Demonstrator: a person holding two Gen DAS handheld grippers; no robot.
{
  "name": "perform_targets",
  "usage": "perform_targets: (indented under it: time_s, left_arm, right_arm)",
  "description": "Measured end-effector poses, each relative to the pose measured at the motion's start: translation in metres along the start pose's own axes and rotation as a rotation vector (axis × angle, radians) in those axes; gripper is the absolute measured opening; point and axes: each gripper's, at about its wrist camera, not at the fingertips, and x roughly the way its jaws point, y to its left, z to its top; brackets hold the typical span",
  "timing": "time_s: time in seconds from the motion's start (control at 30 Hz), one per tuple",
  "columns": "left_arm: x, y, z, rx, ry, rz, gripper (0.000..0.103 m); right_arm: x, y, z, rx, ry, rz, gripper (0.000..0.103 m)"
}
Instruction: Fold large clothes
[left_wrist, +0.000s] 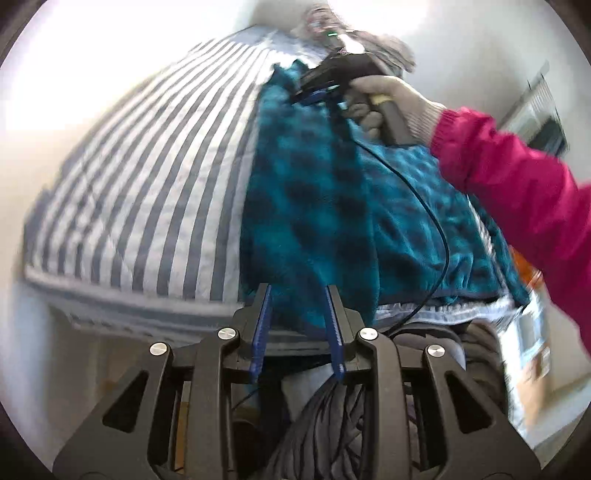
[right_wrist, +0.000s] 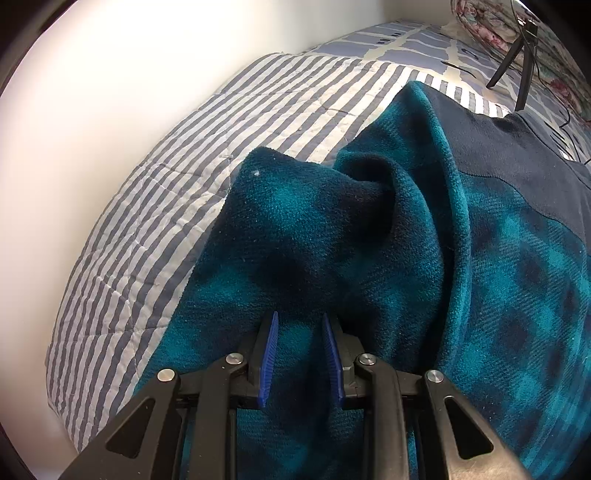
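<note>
I see the grey-and-white striped quilted bedspread (right_wrist: 155, 206) under the teal-and-navy plaid fleece garment (right_wrist: 424, 258), no readable labels. My left gripper (left_wrist: 298, 291) and right gripper (right_wrist: 300, 319) each pinch fleece, jaws narrowly parted.

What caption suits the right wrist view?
Right tongs gripping teal plaid fleece garment on striped bedspread.

Both fisheye views bulge strongly, with dark vignette arcs at the corners. In the left wrist view, daylight glare blows out the wall (left_wrist: 74, 74) from 9 to 12 o'clock, and motion blur smears the pink sleeve (left_wrist: 517, 177) and the bed's edge. The right wrist view is sharper: fleece texture (right_wrist: 295, 221) reads crisply, with soft shadow in its folds and overexposed wall (right_wrist: 110, 92) toward 10 o'clock.
</note>
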Motion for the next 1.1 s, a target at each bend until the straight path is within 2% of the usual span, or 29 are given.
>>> perform_targets:
  time_s: [0.13, 0.2, 0.23, 0.27, 0.33, 0.43, 0.47, 0.5, 0.6, 0.73, 0.87, 0.9, 0.93, 0.97, 1.0, 1.07, 1.1]
  left_arm:
    - [0.017, 0.009, 0.002, -0.015, 0.006, 0.045, 0.028]
    - [0.03, 0.017, 0.005, -0.053, 0.026, 0.022, 0.035]
    - [0.034, 0.021, 0.006, -0.082, 0.032, -0.002, 0.036]
    - [0.036, 0.024, 0.008, -0.101, 0.034, -0.014, 0.036]
    - [0.041, 0.029, 0.009, -0.119, 0.04, -0.023, 0.036]
    - [0.053, 0.031, 0.01, -0.135, 0.074, -0.053, 0.035]
    - [0.056, 0.031, 0.01, -0.138, 0.078, -0.056, 0.025]
    - [0.057, 0.03, 0.01, -0.132, 0.078, -0.058, 0.019]
    - [0.053, 0.025, 0.009, -0.111, 0.056, -0.073, 0.012]
    - [0.039, 0.013, 0.013, -0.077, 0.017, -0.101, 0.01]
    - [0.029, -0.007, 0.017, -0.005, -0.016, -0.11, 0.009]
    - [0.027, -0.013, 0.019, 0.016, -0.021, -0.117, 0.009]
    - [0.027, -0.018, 0.02, 0.036, -0.025, -0.119, 0.009]
    - [0.026, -0.022, 0.021, 0.051, -0.028, -0.119, 0.009]
    - [0.026, -0.026, 0.022, 0.068, -0.031, -0.119, 0.009]
    - [0.027, -0.031, 0.024, 0.085, -0.03, -0.117, 0.009]
    - [0.027, -0.033, 0.025, 0.092, -0.03, -0.117, 0.009]
  right_arm:
    - [-0.005, 0.001, 0.003, 0.025, 0.0, 0.016, 0.028]
    - [-0.016, -0.006, 0.007, 0.092, -0.026, 0.104, 0.03]
    - [-0.024, -0.01, 0.01, 0.131, -0.047, 0.159, 0.033]
    - [-0.029, -0.012, 0.012, 0.154, -0.066, 0.189, 0.042]
    - [-0.04, -0.014, 0.02, 0.191, -0.094, 0.215, 0.054]
    - [-0.039, -0.007, 0.028, 0.188, -0.068, 0.234, 0.054]
    - [-0.036, 0.0, 0.029, 0.18, -0.05, 0.229, 0.054]
    - [-0.033, 0.006, 0.03, 0.172, -0.03, 0.221, 0.054]
    - [-0.018, 0.031, 0.029, 0.131, 0.049, 0.177, 0.054]
    - [0.002, 0.062, 0.028, 0.046, 0.128, 0.058, 0.057]
    - [0.015, 0.086, 0.027, -0.033, 0.167, -0.053, 0.057]
    - [0.018, 0.09, 0.027, -0.047, 0.171, -0.073, 0.055]
    - [0.02, 0.093, 0.026, -0.063, 0.17, -0.099, 0.048]
    - [0.021, 0.097, 0.025, -0.081, 0.167, -0.125, 0.036]
    - [0.022, 0.101, 0.024, -0.109, 0.16, -0.16, 0.032]
    - [0.02, 0.105, 0.018, -0.134, 0.143, -0.195, 0.01]
    - [0.017, 0.103, 0.015, -0.129, 0.133, -0.193, 0.009]
